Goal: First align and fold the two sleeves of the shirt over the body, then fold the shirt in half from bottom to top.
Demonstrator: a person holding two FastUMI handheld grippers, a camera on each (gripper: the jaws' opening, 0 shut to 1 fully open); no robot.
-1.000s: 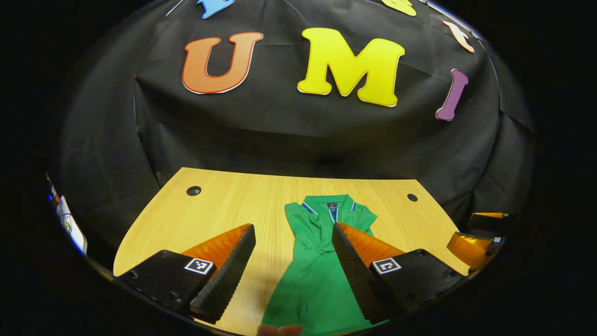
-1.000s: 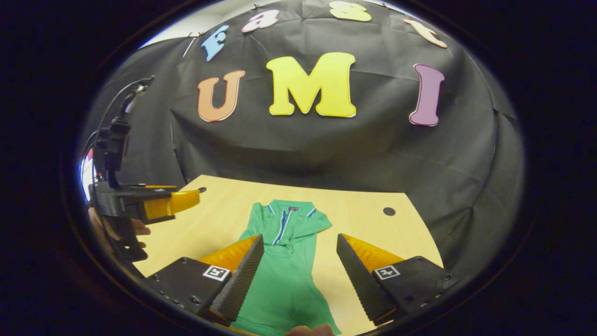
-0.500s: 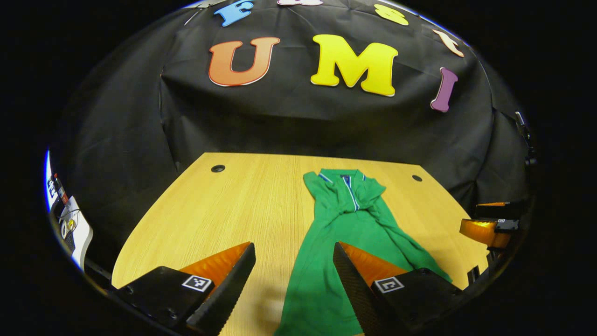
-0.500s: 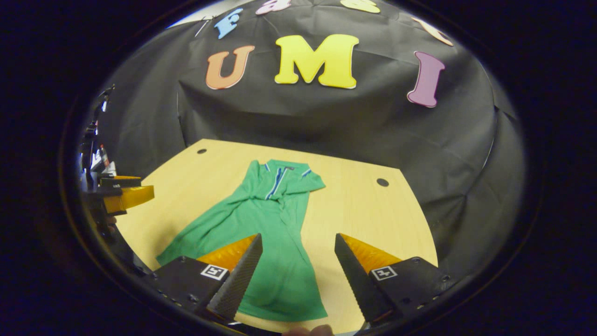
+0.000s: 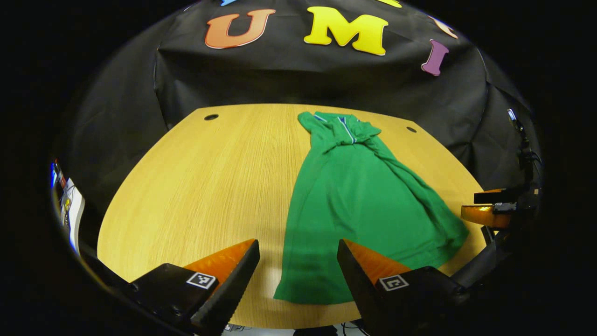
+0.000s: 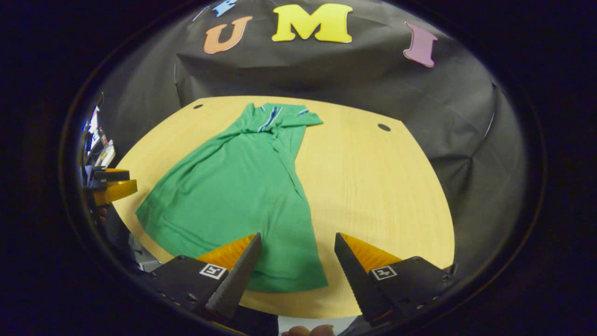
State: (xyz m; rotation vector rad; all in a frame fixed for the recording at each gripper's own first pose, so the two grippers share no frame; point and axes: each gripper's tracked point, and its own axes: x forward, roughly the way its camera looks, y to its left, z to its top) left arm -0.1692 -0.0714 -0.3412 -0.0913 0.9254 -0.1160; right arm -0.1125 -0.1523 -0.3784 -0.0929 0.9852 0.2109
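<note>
A green polo shirt lies lengthwise on the wooden table, collar at the far end and hem towards me. Its upper part is bunched and narrow; the lower body fans out wide. My left gripper hovers open above the near hem with nothing between its fingers. In the right gripper view the same shirt spreads to the left, collar far away. My right gripper is open over the hem's right corner. Each gripper shows at the other view's edge: the right gripper and the left gripper.
The table has a round cable hole at each far corner: hole, hole, hole. Black cloth walls close the back and sides. A fingertip peeks in at the bottom of the right gripper view.
Both grippers have drawn back and up from the shirt towards the table's near edge. The shirt's lower body now lies spread wider, and its whole hem shows.
</note>
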